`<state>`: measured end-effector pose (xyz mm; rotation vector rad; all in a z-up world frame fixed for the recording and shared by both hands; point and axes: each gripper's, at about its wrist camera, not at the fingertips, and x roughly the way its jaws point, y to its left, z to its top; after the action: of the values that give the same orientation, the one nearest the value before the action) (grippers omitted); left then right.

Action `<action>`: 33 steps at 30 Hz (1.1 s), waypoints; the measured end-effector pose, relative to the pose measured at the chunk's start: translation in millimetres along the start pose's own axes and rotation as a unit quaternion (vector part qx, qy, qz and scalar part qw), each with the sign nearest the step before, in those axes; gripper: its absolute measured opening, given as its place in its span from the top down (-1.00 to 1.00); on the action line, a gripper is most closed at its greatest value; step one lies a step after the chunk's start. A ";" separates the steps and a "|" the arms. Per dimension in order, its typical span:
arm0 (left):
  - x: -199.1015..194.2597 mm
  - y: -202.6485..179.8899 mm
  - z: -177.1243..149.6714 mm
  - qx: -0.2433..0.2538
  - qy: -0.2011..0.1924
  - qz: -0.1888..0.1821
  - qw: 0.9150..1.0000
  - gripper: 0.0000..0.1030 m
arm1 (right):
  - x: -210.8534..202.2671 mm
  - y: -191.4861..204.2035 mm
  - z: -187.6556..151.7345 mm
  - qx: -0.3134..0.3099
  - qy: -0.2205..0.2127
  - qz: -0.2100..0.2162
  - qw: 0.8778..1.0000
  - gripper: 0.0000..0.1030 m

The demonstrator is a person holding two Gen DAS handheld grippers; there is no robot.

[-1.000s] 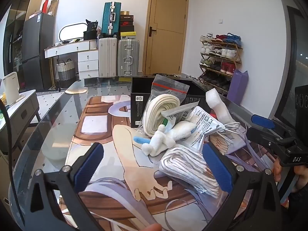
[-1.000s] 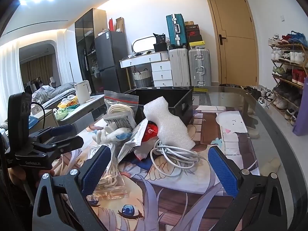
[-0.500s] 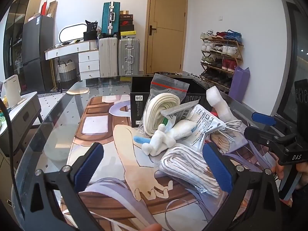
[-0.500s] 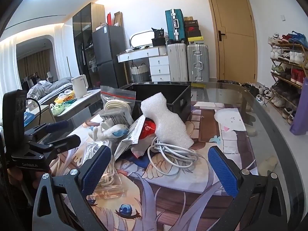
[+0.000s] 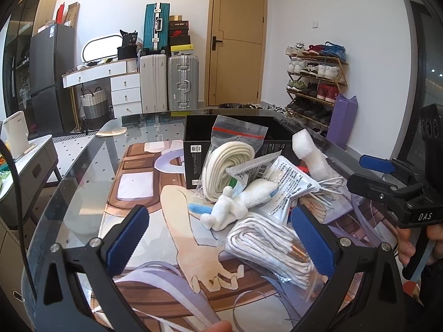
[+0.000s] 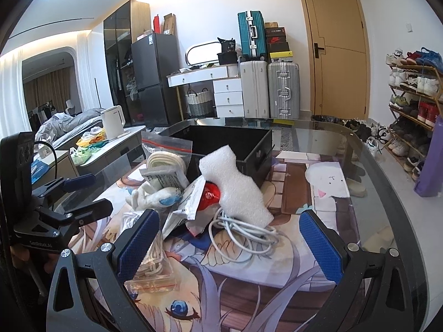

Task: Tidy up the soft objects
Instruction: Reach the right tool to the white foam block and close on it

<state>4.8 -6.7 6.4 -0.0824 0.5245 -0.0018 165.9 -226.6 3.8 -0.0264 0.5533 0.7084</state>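
Observation:
A pile of soft items lies on the glass table in front of a black box (image 5: 198, 156). It holds a white plush toy (image 5: 235, 204), a bag of white rope (image 5: 271, 249), a zip bag of cream cord (image 5: 229, 163), a white foam piece (image 6: 235, 188) and a coiled white cable (image 6: 243, 232). My left gripper (image 5: 220, 238) is open, with the rope bag just beyond its right finger. My right gripper (image 6: 229, 243) is open too, facing the cable and foam with nothing between its fingers.
Printed packets (image 5: 290, 182) and a red item (image 6: 210, 193) are mixed into the pile. A printed mat (image 6: 326, 182) lies under the glass. The table's curved edge (image 6: 387, 182) runs at the right. Suitcases (image 5: 169, 83) and a shoe rack (image 5: 315, 83) stand beyond.
The right gripper has dipped slightly and edged closer to the pile. The left gripper has barely shifted. Both stay open and nothing on the table has moved.

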 end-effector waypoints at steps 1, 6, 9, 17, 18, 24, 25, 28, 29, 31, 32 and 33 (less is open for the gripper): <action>0.0 -0.1 1.1 -0.001 0.000 -0.002 1.000 -1.00 | 0.2 -0.3 2.0 -0.002 0.002 0.000 1.000 -0.99; 2.2 -3.3 6.8 0.003 0.003 -0.004 1.000 -1.00 | 4.5 -4.4 7.9 0.001 0.012 -0.004 1.000 -0.99; 1.6 -4.2 7.0 0.008 0.000 0.001 1.000 -1.00 | 9.2 -10.3 10.8 0.010 0.016 -0.002 1.000 -0.99; 3.6 -9.9 9.8 0.025 0.011 -0.001 1.000 -1.00 | 27.2 -22.3 14.7 0.017 0.034 -0.012 0.999 -0.99; 4.8 -10.6 11.0 0.025 0.014 -0.002 1.000 -1.00 | 29.1 -23.7 15.1 0.019 0.036 -0.010 0.999 -0.99; 13.4 -11.9 15.4 0.018 0.029 -0.018 0.999 -1.00 | 42.3 -28.5 21.3 0.040 0.048 0.001 0.998 -0.86; 13.9 -11.6 15.6 0.019 0.030 -0.020 0.999 -1.00 | 43.1 -28.0 21.6 0.037 0.051 0.000 0.998 -0.82; 14.3 -11.3 14.0 0.022 0.032 -0.023 0.999 -1.00 | 50.8 -26.9 24.1 0.042 0.057 0.008 0.997 -0.71; 14.6 -11.5 13.1 0.024 0.033 -0.023 0.999 -1.00 | 53.8 -26.5 24.3 0.044 0.059 0.011 0.997 -0.69; 15.3 -11.2 10.5 0.028 0.035 -0.024 0.999 -1.00 | 58.5 -25.3 23.9 0.045 0.067 0.013 0.997 -0.62; 15.7 -11.9 9.4 0.030 0.036 -0.025 0.999 -1.00 | 61.7 -24.7 23.4 0.045 0.068 0.013 0.997 -0.54; 16.2 -12.8 8.9 0.033 0.038 -0.026 0.998 -1.00 | 63.8 -23.9 22.8 0.046 0.072 0.014 0.996 -0.44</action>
<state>23.5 -19.1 7.0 -0.0314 0.5987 -0.0727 231.3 -201.2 -11.7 0.0157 0.7243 0.7108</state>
